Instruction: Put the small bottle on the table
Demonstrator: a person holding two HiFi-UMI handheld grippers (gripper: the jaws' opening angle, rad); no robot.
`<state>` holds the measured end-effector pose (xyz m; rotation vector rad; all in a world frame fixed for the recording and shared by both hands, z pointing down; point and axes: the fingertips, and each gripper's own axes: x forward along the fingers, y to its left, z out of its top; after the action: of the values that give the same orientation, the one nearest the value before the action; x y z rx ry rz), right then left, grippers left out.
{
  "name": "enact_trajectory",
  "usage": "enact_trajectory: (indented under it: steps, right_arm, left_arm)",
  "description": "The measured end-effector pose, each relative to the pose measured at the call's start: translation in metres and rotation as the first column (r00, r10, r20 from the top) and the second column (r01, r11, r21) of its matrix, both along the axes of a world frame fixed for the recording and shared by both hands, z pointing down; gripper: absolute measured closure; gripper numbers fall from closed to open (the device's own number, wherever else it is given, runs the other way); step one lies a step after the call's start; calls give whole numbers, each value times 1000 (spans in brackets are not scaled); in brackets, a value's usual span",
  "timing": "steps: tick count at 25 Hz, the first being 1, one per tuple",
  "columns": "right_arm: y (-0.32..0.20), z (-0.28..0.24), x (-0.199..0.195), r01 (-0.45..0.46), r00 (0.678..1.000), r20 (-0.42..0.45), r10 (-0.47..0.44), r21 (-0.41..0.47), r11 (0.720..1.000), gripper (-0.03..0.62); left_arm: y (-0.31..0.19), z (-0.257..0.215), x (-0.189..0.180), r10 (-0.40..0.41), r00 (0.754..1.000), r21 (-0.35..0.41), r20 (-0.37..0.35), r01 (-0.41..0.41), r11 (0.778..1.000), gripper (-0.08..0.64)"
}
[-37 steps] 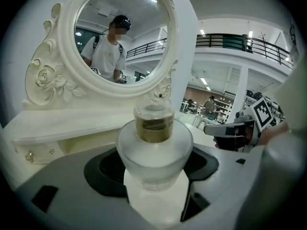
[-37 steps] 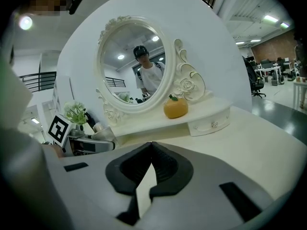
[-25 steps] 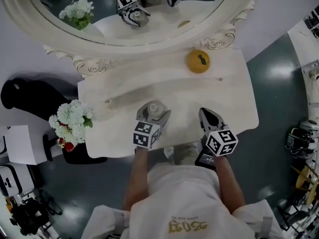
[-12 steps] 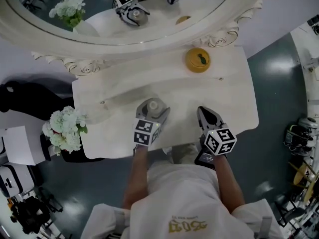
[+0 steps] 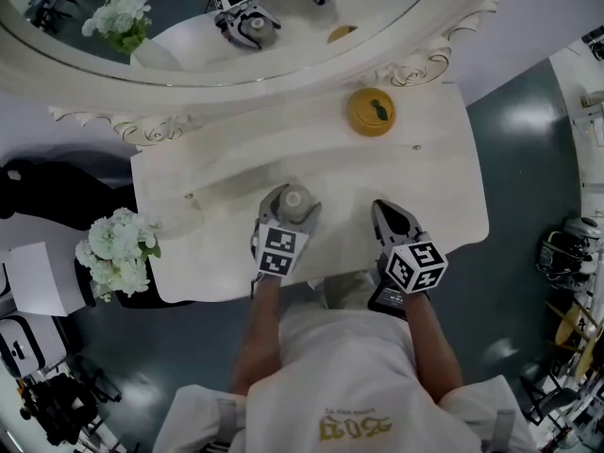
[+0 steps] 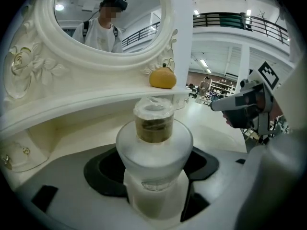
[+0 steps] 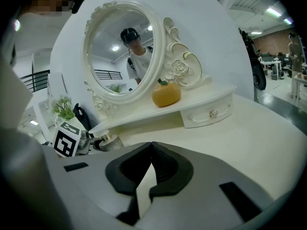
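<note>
The small bottle [image 6: 154,147] is gripped upright between the jaws of the left claw [image 5: 291,201], near the front edge of the surface [image 5: 444,187], left of its middle. Whether its base touches the surface cannot be told. The right claw [image 5: 387,213] is held nearby, jaws pressed together on nothing. A yellow jar [image 5: 370,111] is seen by the back edge.

You are in a big open hall, not a home: the left gripper view shows an upper gallery with a dark railing [image 6: 230,20] and far-off shop-like shelving [image 6: 218,86], and the floor [image 5: 528,206] is glossy grey-green. The bedroom look comes only from a staged set: a white dressing table [image 5: 236,159], a carved oval mirror [image 5: 283,69] and white flowers [image 5: 118,248], with stands and gear [image 5: 47,404] at the edges.
</note>
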<state>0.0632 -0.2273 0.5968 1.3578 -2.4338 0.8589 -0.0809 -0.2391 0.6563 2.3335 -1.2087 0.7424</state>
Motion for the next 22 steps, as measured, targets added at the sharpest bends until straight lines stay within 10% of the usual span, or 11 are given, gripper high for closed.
enact_trajectory:
  steps: [22]
  right_arm:
    - [8,-7,1,3,1000,9,-3,17,1000,580]
  left_arm:
    - [8,11,0,20,993,21,117,-23,1000,213]
